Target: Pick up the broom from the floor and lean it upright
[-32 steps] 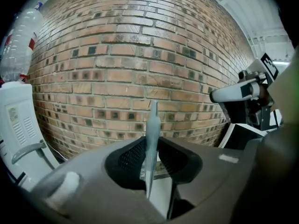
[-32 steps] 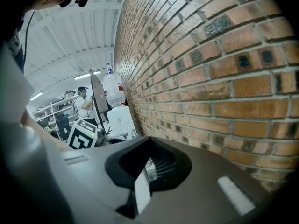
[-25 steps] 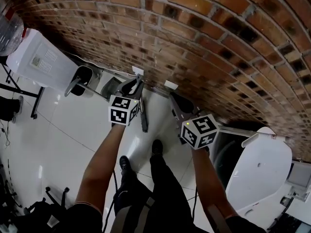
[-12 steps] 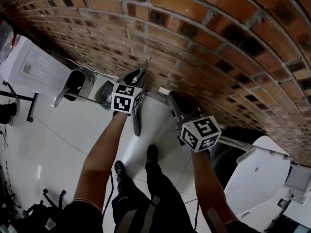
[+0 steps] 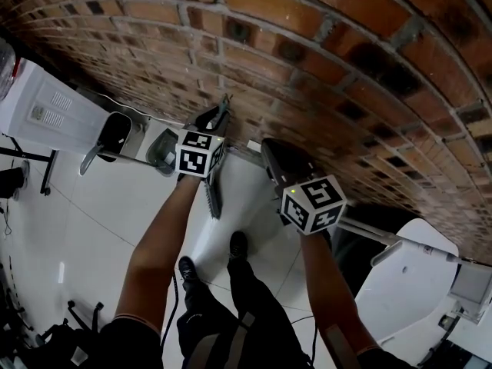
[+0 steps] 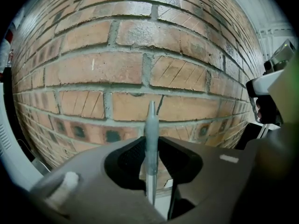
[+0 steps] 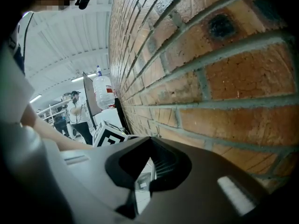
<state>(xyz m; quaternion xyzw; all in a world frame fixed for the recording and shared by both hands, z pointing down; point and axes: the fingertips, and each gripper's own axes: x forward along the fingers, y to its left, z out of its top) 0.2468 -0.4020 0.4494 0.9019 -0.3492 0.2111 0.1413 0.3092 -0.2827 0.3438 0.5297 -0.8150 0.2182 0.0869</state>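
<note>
The broom's grey handle [image 6: 150, 125] stands upright between the jaws of my left gripper [image 6: 151, 143], which is shut on it. Its pointed tip is close in front of the brick wall [image 6: 140, 69]; I cannot tell whether it touches. In the head view the left gripper [image 5: 221, 110] holds the handle near its top, and the dark broom head [image 5: 213, 194] hangs down by the white floor. My right gripper [image 5: 269, 151] is apart to the right, near the wall. In the right gripper view its jaws [image 7: 149, 141] meet at the tips with nothing between them.
The brick wall [image 5: 323, 68] fills the far side. Grey scoop-shaped bins [image 5: 115, 134] and a white cabinet [image 5: 46, 110] stand at the left along the wall. A large white casing [image 5: 415, 275] is at the right. The person's shoes [image 5: 238, 244] are below. A water bottle [image 7: 103, 91] and a bystander [image 7: 78, 113] stand far off.
Both grippers have moved forward toward the brick wall, and the left one has carried the broom handle with it. The broom head has shifted slightly left on the floor side.
</note>
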